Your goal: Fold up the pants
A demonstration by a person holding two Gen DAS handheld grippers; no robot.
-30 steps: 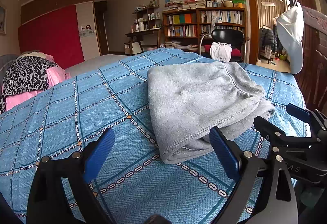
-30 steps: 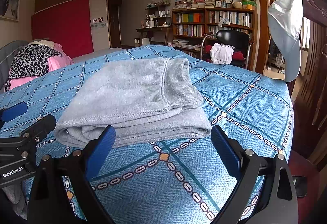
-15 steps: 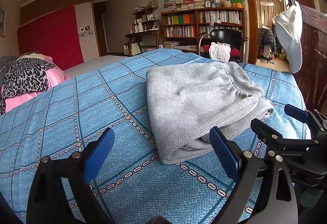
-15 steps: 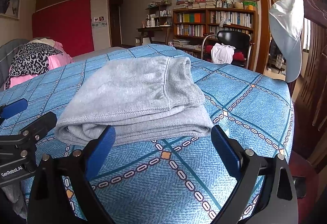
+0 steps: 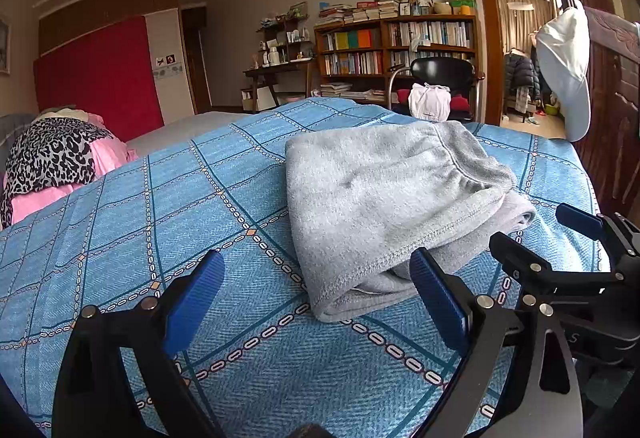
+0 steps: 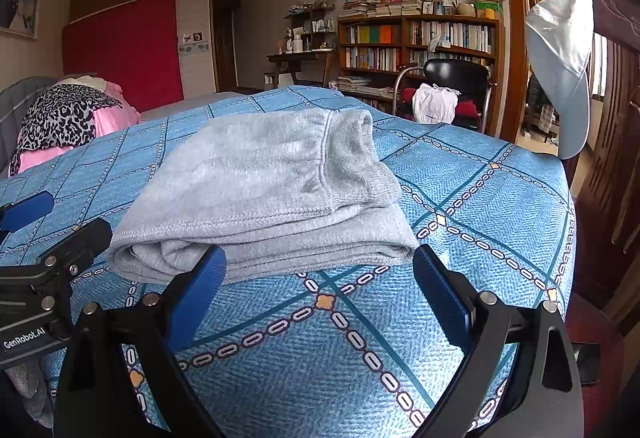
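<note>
Grey pants [image 5: 380,194] lie folded in a compact stack on the blue patterned bedspread [image 5: 160,206]; they also show in the right wrist view [image 6: 264,190]. My left gripper [image 5: 316,294] is open and empty, just in front of the stack's near left corner. My right gripper [image 6: 320,282] is open and empty, just in front of the stack's near edge. The right gripper also shows at the right of the left wrist view [image 5: 560,238], and the left gripper at the left of the right wrist view [image 6: 52,226].
A leopard-print and pink pile [image 5: 56,162] lies at the far left of the bed. A bookshelf [image 5: 400,46], a black chair [image 5: 440,78] and a doorway stand behind. A white cap [image 6: 564,70] hangs on the dark wooden footboard at the right. The bed's edge is near the right gripper.
Both grippers have crept slightly closer to the folded pants. The pants have not moved and both grippers stay open.
</note>
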